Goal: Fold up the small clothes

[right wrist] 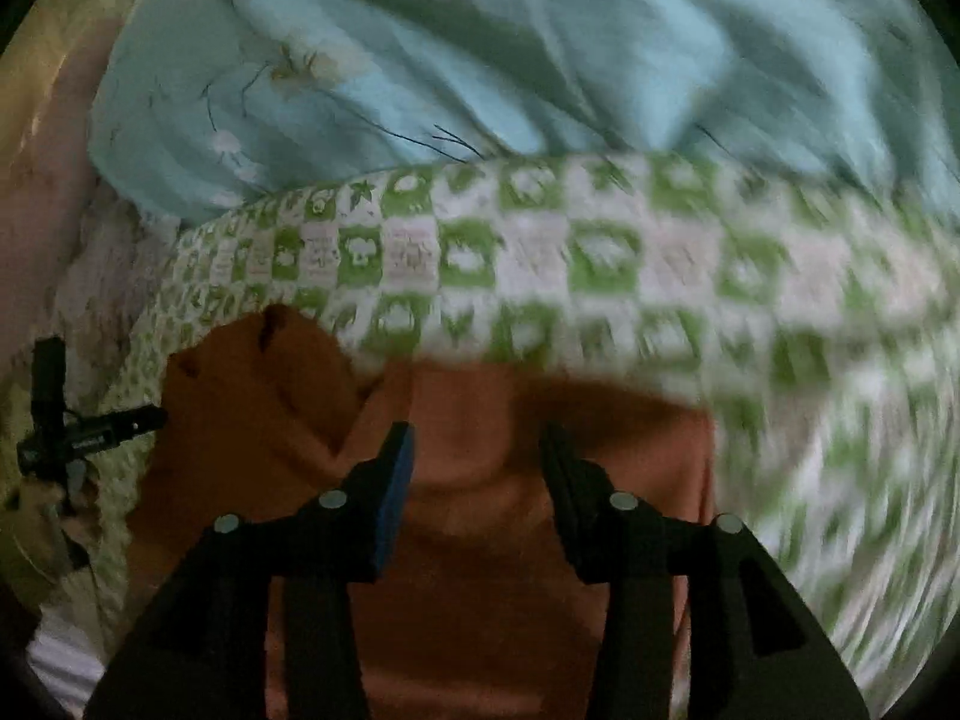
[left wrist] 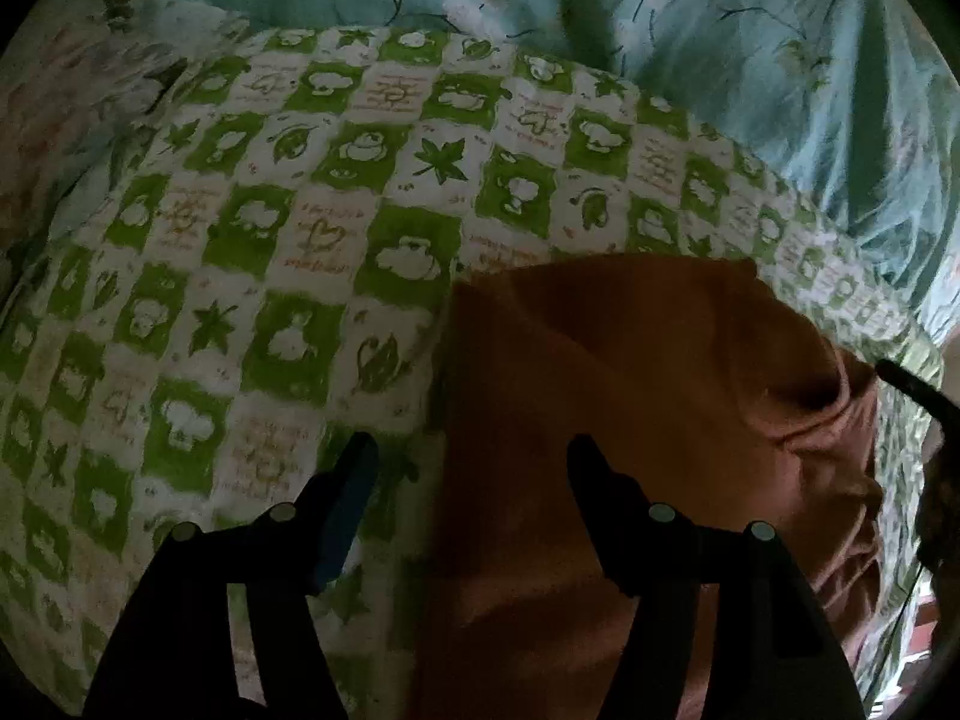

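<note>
Orange knit garment (left wrist: pixel 630 396) looks soft, light and floppy; grab its edges or corners. Left gripper (left wrist: pixel 474 450) and right gripper (right wrist: pixel 477 438) are both released, holding nothing.

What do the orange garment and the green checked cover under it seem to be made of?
The orange garment looks like a soft, matte knit, perhaps cotton jersey: faint fine ribbing shows, and it bunches in thick rounded folds. The green checked cover looks like a thin printed woven cotton: flat, dull, with crisp printed squares and shallow creases. The dim light leaves the fibres uncertain.
</note>
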Tool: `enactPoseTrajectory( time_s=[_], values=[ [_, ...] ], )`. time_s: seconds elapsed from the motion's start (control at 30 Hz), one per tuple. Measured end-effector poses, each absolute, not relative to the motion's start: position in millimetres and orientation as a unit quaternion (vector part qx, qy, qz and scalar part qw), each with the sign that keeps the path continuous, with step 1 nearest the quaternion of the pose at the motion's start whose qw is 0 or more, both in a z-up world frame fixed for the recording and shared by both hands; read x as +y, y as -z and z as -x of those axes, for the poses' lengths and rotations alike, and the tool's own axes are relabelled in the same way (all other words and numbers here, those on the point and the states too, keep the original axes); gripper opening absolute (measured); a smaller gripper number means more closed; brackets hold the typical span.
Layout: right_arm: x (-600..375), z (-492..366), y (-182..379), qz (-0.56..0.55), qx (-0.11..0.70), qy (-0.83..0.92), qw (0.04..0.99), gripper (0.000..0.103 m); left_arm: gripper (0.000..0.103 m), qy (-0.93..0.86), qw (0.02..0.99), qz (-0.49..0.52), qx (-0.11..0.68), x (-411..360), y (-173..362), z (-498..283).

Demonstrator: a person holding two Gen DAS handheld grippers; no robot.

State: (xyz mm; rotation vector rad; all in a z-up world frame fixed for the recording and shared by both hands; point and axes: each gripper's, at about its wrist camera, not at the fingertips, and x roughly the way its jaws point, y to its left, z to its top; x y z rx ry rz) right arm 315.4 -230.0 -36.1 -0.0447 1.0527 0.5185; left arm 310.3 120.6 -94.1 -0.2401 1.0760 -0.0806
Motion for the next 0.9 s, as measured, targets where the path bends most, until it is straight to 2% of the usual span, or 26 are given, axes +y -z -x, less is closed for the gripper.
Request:
enactPoseTrajectory(
  time_s=[0.13,0.23,0.27,0.33,0.37,0.47,0.53,0.63,0.7,0.73,0.77,0.9],
  values=[
    [-197.3,-357.0,62.6,0.102,0.521,-0.291,0.796,0.058,0.067,0.027,0.847,0.124,0.517,122.2,102.3,-330.1],
    [-179.8,-364.5,86.0,0.145,0.547,-0.313,0.763,0.058,0.067,0.017,0.841,0.123,0.527,119.2,109.3,-339.9],
    [-174.9,-360.9,92.5,0.167,0.547,-0.316,0.757,0.045,0.065,0.012,0.841,0.112,0.529,115.6,111.0,-342.0],
    [-169.7,-354.6,94.6,0.182,0.546,-0.325,0.750,0.010,0.045,0.012,0.847,0.085,0.524,104.3,112.1,-344.3],
    [-170.1,-354.3,92.4,0.177,0.547,-0.323,0.752,0.010,0.026,0.020,0.850,0.080,0.521,98.9,111.4,-345.0],
    [-186.5,-355.2,68.2,0.155,0.503,-0.270,0.807,0.009,0.018,-0.003,0.862,0.050,0.505,84.4,105.1,-346.3],
    [-209.3,-365.5,64.5,0.080,0.509,-0.233,0.824,0.009,0.019,-0.029,0.862,0.031,0.505,78.4,108.3,-348.5],
    [-210.6,-364.9,83.9,0.065,0.546,-0.205,0.810,0.015,0.025,-0.048,0.863,0.036,0.502,74.7,102.4,-347.6],
    [-211.2,-354.2,76.4,0.056,0.542,-0.190,0.817,0.031,0.027,-0.045,0.867,0.043,0.494,73.0,89.7,-339.7],
    [-212.0,-349.5,70.6,0.048,0.539,-0.185,0.820,0.046,0.028,-0.040,0.870,0.047,0.489,73.0,82.4,-332.4],
    [-214.0,-341.2,61.5,0.039,0.534,-0.179,0.826,0.054,0.031,-0.037,0.871,0.049,0.487,73.3,77.7,-326.1],
    [-211.4,-302.2,28.8,0.050,0.516,-0.170,0.838,0.054,0.035,-0.020,0.873,0.062,0.483,75.6,61.4,-289.0]
  ],
)
